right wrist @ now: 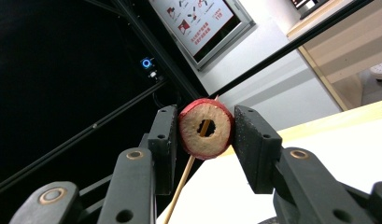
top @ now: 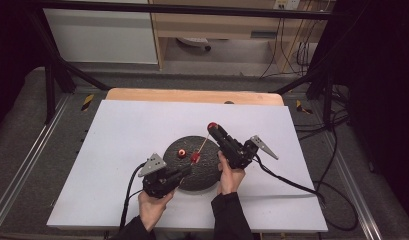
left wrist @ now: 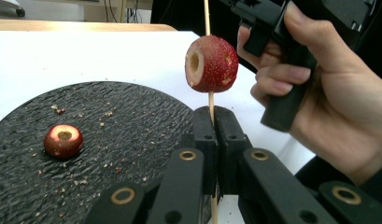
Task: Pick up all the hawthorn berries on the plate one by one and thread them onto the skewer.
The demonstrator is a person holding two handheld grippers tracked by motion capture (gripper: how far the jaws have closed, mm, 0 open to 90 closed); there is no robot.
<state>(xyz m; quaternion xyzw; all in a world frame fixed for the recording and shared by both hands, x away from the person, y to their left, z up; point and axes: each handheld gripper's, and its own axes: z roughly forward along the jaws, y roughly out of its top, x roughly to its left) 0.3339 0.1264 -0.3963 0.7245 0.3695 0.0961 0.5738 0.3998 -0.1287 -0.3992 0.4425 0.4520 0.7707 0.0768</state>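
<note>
Gripping skewer (left wrist: 211,105) upright, left gripper (left wrist: 216,122), right gripper (right wrist: 205,129) clamping fruit (right wrist: 206,128)

The right gripper (right wrist: 206,128) has its two black jaws closed against the sides of a cored red fruit slice (right wrist: 206,129), whose cut pale face looks back along them. A thin wooden skewer (right wrist: 181,186) passes through the fruit's centre hole and slants down between the jaws.
</note>
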